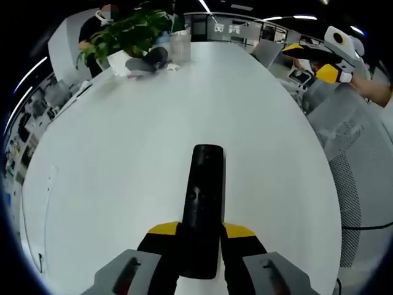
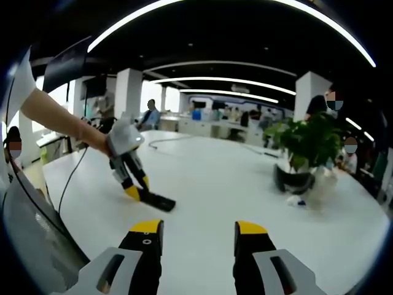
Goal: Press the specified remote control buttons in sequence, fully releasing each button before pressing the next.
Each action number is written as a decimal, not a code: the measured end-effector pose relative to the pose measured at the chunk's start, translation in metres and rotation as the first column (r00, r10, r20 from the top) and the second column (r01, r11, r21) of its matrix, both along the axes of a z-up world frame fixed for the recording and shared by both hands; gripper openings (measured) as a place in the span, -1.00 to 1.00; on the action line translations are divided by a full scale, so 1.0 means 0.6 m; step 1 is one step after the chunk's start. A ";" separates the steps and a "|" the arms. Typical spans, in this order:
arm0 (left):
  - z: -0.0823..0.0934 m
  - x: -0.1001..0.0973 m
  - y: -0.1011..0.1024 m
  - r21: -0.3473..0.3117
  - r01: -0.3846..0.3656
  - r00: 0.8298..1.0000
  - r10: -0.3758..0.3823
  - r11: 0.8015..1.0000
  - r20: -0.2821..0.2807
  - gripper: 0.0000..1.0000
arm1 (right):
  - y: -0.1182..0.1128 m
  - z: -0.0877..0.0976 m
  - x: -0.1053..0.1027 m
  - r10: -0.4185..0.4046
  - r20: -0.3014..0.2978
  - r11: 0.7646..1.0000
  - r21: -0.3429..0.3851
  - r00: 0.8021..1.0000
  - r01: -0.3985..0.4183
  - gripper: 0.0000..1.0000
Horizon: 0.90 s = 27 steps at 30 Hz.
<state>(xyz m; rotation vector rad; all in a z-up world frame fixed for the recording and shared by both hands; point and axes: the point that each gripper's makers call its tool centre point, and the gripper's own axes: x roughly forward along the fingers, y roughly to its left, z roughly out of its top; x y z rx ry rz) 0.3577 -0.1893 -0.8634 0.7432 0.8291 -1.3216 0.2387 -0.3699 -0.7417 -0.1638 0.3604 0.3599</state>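
Observation:
A black remote control [image 1: 203, 196] lies lengthwise along the white table [image 1: 123, 160], its near end clamped between the yellow-tipped jaws of my left gripper [image 1: 201, 231], which is shut on it. In the right gripper view the same remote [image 2: 157, 201] rests on the table [image 2: 221, 184], with the left gripper [image 2: 136, 192] holding it from the left in a person's hand. My right gripper [image 2: 199, 231] hovers above the table, open, with nothing between its jaws. It also appears raised at the far right, as the right gripper [image 1: 312, 60].
A potted plant [image 1: 126, 32] [image 2: 309, 142] stands at the table's far end beside a dark object [image 1: 150, 59] and a clear container [image 1: 180, 46]. A grey mesh chair [image 1: 353, 160] sits off the table's edge. A cable [image 2: 72, 174] trails over the table. People stand in the background.

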 end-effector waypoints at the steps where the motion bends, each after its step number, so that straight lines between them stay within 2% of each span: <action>1: 0.000 -0.002 0.000 0.002 0.003 1.000 -0.003 1.000 0.000 -0.50 | 0.000 0.000 0.000 0.000 -0.001 1.000 -0.002 1.000 0.000 -0.13; 15: -0.001 -0.019 0.000 0.012 0.010 1.000 -0.009 1.000 -0.028 -0.50 | 0.002 -0.002 -0.001 0.008 -0.007 1.000 -0.004 1.000 -0.008 -0.15; 27: -0.001 -0.034 0.001 0.023 0.031 0.999 -0.031 0.999 -0.028 -0.50 | 0.002 -0.001 -0.001 0.010 -0.005 1.000 -0.002 1.000 -0.010 -0.16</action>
